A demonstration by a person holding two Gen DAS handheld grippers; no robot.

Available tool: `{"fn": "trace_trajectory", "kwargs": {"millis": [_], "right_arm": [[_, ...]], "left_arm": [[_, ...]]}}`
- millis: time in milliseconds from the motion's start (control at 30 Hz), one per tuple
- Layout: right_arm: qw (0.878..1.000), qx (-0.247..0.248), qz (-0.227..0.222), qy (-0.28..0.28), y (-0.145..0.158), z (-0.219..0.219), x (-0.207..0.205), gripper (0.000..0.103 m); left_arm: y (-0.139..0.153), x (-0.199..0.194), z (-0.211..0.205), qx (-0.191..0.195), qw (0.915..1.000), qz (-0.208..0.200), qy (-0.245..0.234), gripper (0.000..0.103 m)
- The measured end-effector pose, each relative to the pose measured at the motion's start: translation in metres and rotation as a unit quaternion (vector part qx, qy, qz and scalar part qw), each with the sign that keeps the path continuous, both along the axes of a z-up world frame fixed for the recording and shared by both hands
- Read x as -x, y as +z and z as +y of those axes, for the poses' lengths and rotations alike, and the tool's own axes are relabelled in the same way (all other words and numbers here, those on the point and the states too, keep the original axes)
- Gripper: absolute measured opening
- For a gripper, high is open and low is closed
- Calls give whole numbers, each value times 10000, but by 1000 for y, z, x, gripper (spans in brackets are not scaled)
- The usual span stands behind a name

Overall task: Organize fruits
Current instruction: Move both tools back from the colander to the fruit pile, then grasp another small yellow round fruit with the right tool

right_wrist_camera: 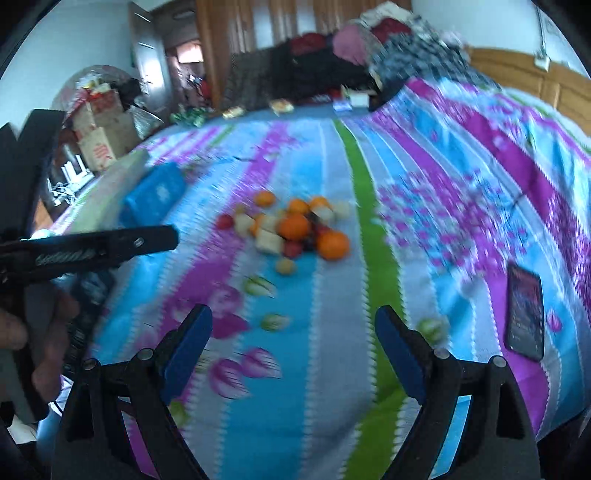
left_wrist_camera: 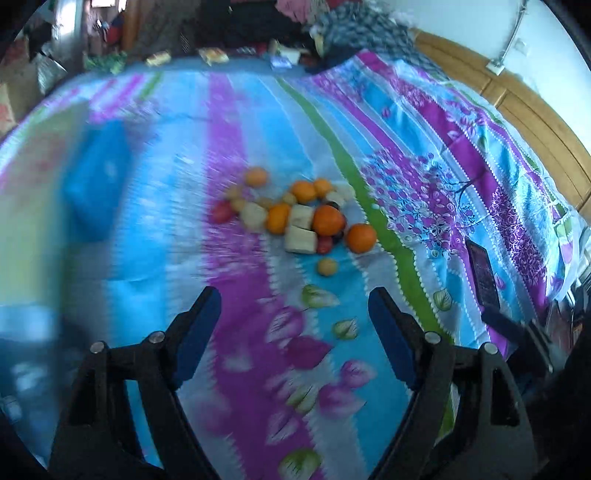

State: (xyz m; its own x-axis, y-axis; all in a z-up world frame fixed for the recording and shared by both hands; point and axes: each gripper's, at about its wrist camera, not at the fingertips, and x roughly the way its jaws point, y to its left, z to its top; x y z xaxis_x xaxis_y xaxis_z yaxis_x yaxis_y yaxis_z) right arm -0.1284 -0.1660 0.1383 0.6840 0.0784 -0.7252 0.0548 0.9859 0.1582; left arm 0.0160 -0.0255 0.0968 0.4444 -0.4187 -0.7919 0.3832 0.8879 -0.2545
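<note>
We hover left gripper (left_wrist_camera: 293, 314) and right gripper (right_wrist_camera: 293, 328), fingers apart, empty, facing fruit pile (left_wrist_camera: 295, 212) on bed (left_wrist_camera: 424, 140); blue box (left_wrist_camera: 98, 184) sits aside, likely sorting bin.

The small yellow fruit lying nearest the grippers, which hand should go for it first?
Probably left. The small yellow fruit sits almost centred ahead of the open left gripper; for the open right gripper it lies similarly ahead, so the edge is slight.

My bedroom at home, floral striped bedsheet (left_wrist_camera: 258, 122) over the bed, wooden headboard (left_wrist_camera: 517, 96), heaped clothes (right_wrist_camera: 332, 59), wardrobe (right_wrist_camera: 258, 29)
</note>
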Motion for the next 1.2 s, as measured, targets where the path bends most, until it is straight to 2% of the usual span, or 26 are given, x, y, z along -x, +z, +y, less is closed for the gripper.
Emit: {"fn": "trace_trajectory", "kwargs": {"millis": [67, 133, 200, 300, 500, 567, 667, 733, 900, 933, 967, 1000, 1067, 1133, 1200], "right_arm": [[9997, -85, 206, -64, -16, -15, -5, 91], [9992, -191, 335, -77, -27, -27, -9, 91], [9989, -252, 380, -88, -35, -35, -9, 91], [9984, -347, 433, -112, -43, -46, -14, 91], [9979, -416, 494, -82, -56, -52, -21, 91], [9975, -482, 515, -37, -58, -52, -25, 88], [9971, -551, 514, 80, -60, -50, -28, 80], [9971, -558, 500, 123, -60, -48, -29, 69], [9955, -804, 435, 257, -60, -43, -47, 67], [9952, -838, 405, 290, -60, -41, -53, 67], [9949, -880, 350, 339, -60, -38, -61, 67], [9946, -917, 316, 380, -61, -35, -70, 66], [9931, -1009, 269, 528, -64, -24, -91, 62], [9927, -970, 310, 649, -70, -13, -108, 55], [9922, -953, 395, 698, -80, -5, -124, 53]], "left_arm": [[-15, -9, -16, 25, 9999, 81, -87, 82], [-27, -16, -27, -163, 9997, -11, -153, 80], [-43, -28, -33, -289, 9995, 121, -105, 67], [-61, -44, -31, -231, 9990, 369, 15, 59], [-72, -61, -39, -132, 9992, 370, -53, 58], [-76, -65, -44, -171, 9989, 421, -110, 56], [-82, -68, -49, -217, 9986, 451, -164, 36], [-83, -69, -42, -45, 9988, 483, -112, 36], [-62, -50, -14, 29, 9996, 190, 215, 35], [-60, -45, -7, 22, 9995, 145, 290, 33], [-58, -40, 0, 9, 9993, 109, 351, 18], [-58, -36, 8, -25, 9990, 117, 425, 15], [-59, -30, 21, -57, 9981, 123, 606, 15], [-62, -27, 29, -15, 9976, 168, 673, 15], [-63, -27, 30, -5, 9976, 180, 663, 15]]}}
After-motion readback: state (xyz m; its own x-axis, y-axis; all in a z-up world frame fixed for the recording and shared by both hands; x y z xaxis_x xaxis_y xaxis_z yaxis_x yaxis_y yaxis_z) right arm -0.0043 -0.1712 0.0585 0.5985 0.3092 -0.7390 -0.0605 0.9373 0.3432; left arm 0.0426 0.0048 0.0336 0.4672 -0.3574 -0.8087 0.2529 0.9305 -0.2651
